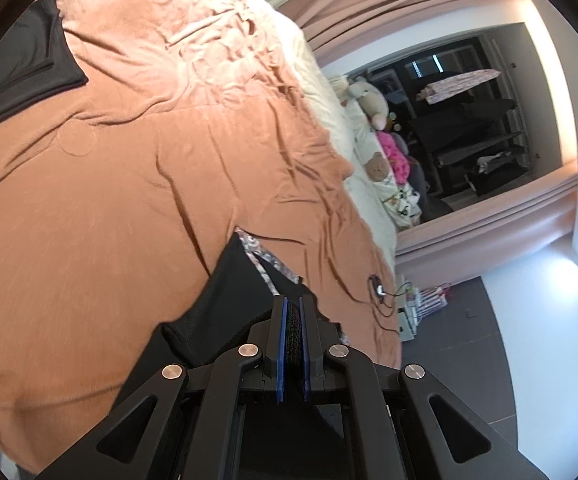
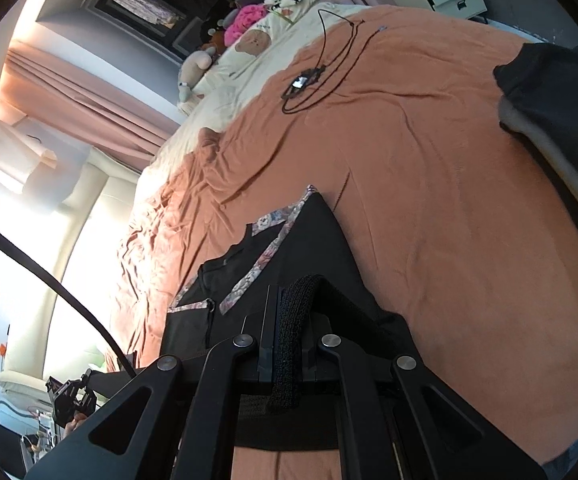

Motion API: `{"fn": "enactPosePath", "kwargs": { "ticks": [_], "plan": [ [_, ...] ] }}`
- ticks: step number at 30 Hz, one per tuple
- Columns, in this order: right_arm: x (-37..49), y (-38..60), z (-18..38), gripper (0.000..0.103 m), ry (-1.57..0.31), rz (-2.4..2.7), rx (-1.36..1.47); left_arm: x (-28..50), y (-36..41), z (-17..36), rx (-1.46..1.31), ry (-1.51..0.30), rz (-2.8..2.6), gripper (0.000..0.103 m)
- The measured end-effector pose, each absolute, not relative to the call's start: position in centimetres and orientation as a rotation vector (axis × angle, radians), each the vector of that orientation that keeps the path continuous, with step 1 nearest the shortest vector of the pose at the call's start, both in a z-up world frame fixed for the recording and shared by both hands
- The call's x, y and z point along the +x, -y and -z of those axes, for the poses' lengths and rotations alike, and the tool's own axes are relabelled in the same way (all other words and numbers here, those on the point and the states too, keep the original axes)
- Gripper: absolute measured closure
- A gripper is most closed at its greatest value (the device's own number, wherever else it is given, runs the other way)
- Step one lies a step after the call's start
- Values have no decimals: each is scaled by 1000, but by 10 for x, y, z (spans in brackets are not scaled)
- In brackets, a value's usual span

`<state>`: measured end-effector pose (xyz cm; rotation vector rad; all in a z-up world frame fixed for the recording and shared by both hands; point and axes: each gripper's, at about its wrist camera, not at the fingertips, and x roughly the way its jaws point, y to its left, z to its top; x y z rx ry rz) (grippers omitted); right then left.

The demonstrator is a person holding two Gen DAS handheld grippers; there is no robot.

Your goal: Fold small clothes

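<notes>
The left gripper [image 1: 293, 312] was clamped on the ribbed black waistband of a small black garment [image 1: 233, 280], its blue pads pressed tight against the knit. The right gripper [image 2: 289, 300] pinched the same kind of ribbed edge, which looped over its closed fingers. The garment [image 2: 309, 240], black with floral-patterned trim, hung from both grips and trailed onto the orange bedspread [image 2: 429, 200]. A folded dark cloth [image 1: 21, 64] lay well apart on the spread. A small device with a coiled black cable [image 2: 301, 84] rested farther up the bed, near the cream bedding and stuffed toys [image 2: 249, 28]. At the right edge of the right wrist view, a person's black top [image 2: 569, 92] showed a white print, only a letter "S" legible. Pink curtains [image 1: 389, 4] hung behind.
</notes>
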<state>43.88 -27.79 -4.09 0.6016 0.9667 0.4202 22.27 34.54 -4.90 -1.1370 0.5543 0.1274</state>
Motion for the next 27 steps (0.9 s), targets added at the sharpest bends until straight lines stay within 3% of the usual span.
{"fn": "enactPosePath", "kwargs": {
  "ticks": [27],
  "plan": [
    [561, 219, 126, 101, -1132, -294, 526, 340, -386, 176, -1115, -850, -240, 97]
  ]
}}
